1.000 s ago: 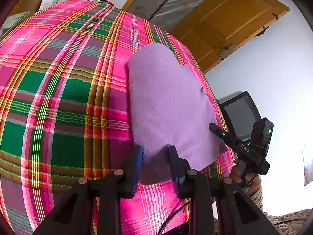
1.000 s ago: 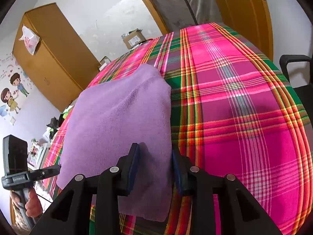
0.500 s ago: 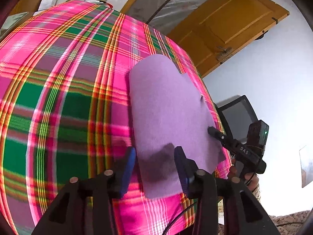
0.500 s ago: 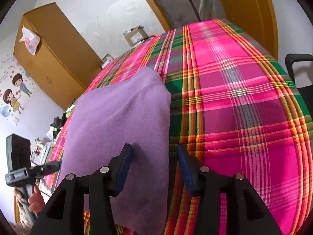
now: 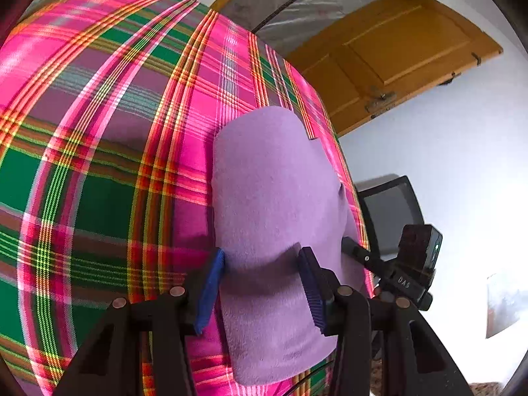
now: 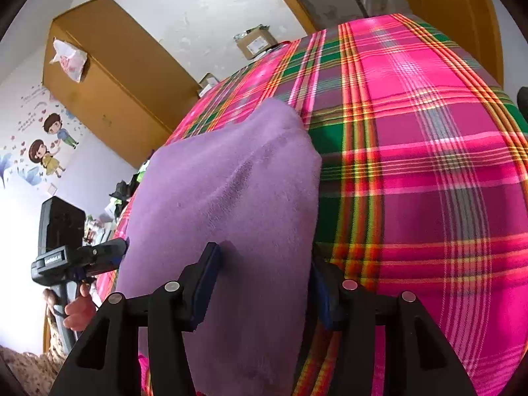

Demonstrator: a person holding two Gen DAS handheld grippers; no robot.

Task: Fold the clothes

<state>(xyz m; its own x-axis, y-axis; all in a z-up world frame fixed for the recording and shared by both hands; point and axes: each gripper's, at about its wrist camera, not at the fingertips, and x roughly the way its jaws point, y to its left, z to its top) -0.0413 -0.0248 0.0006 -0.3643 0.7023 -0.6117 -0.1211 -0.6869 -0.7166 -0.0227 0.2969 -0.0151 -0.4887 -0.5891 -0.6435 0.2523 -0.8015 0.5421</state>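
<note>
A folded purple cloth (image 5: 274, 191) lies flat on the pink and green plaid tablecloth (image 5: 99, 165), near the table's right-hand edge. My left gripper (image 5: 262, 264) is open, its blue pads straddling the cloth's near part with the fabric below them. My right gripper (image 5: 353, 250) shows side-on at the cloth's right edge. In the right wrist view the same cloth (image 6: 231, 181) fills the middle, and my right gripper (image 6: 264, 267) stands open over its near end. My left gripper (image 6: 118, 247) sits at the cloth's left edge, held by a hand (image 6: 77, 310).
A wooden door (image 5: 396, 59) and a dark monitor (image 5: 389, 211) stand beyond the table's right side. A wooden wardrobe (image 6: 109, 92) and cardboard boxes (image 6: 257, 41) lie past the far end. Bare plaid tablecloth (image 6: 412, 165) stretches right of the cloth.
Both grippers' jaws have spread wider over the last second and have come forward over the cloth's near end. The cloth itself stays flat on the table.
</note>
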